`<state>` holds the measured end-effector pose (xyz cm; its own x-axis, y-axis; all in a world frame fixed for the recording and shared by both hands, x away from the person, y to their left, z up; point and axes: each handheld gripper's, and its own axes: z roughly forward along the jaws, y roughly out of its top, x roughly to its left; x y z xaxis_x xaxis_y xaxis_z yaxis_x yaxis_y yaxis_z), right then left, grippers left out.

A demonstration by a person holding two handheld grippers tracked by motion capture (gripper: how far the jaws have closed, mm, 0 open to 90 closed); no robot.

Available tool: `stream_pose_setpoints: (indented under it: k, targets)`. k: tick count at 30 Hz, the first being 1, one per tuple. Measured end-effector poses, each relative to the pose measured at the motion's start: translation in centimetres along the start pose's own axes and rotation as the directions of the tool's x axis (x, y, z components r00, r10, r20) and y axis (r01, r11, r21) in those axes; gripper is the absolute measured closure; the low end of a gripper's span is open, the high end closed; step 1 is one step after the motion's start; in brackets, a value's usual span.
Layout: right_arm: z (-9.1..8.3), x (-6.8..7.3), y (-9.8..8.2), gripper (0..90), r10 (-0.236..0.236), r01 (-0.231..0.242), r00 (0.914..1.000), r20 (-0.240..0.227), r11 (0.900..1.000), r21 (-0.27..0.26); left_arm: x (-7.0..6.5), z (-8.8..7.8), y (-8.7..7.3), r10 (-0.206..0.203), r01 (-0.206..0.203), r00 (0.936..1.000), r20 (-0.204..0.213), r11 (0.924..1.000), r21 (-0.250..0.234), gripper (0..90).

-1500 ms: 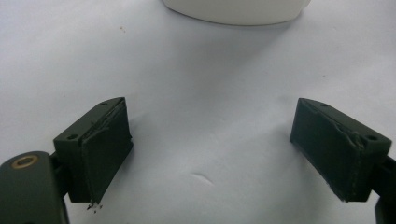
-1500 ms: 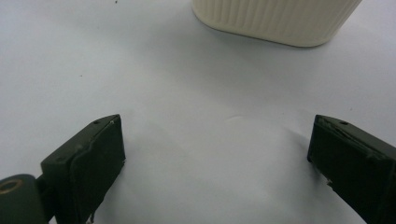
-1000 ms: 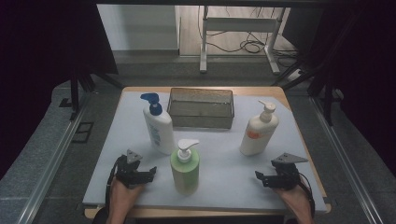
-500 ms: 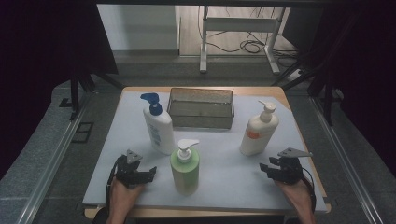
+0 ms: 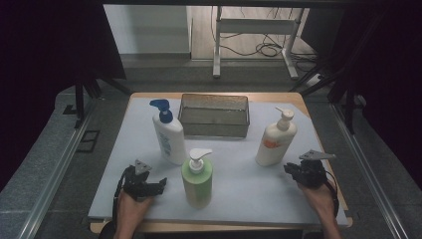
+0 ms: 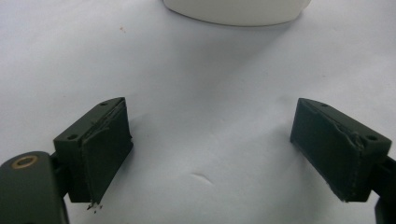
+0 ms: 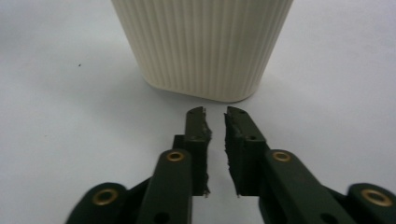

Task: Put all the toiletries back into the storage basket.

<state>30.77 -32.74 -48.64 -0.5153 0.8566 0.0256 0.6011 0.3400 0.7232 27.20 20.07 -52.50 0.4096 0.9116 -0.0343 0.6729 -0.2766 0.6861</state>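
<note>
**Right claw closing in front of the cream bottle**

The right claw [image 7: 215, 116] points at the foot of the cream bottle [image 7: 205, 46]; its jaws have just been closing and now stand nearly pressed together, a thin slit between the pads and nothing in it. In the high view this claw [image 5: 294, 169] sits near the mat's right edge, just beside the cream bottle [image 5: 274, 142], which stands upright right of the basket [image 5: 215, 115]. The left claw [image 6: 210, 149] rests with jaws spread wide and empty near the front left corner of the mat [image 5: 249, 189], facing the base of the white bottle [image 6: 236, 9]. That bottle [image 5: 168, 137], blue-pumped, stands near the basket's left end; the green bottle [image 5: 197, 177] stands toward the front edge, between the two claws.

The step in hand appears to be the approach to the cream bottle. To do it well, the jaws should be spread wider than the ribbed body before advancing, centred on it, and closed low enough that the bottle does not tip.
</note>
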Motion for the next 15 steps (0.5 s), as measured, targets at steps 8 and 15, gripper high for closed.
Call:
stream_pose_setpoints:
  k: [8,15]
  targets:
    - [0.2,-1.5,0.1,89.6,0.022,-0.022,0.9997,0.011,1.0,0.006,0.0,0.0,0.0,0.001,-0.001,1.0,-0.002,1.0,0.0,11.7]
    - [0.8,-2.4,0.8,89.7,0.019,-0.02,0.9987,0.047,1.0,0.015,0.0,0.0,0.0,0.0,0.0,1.0,-0.001,1.0,0.001,11.7]
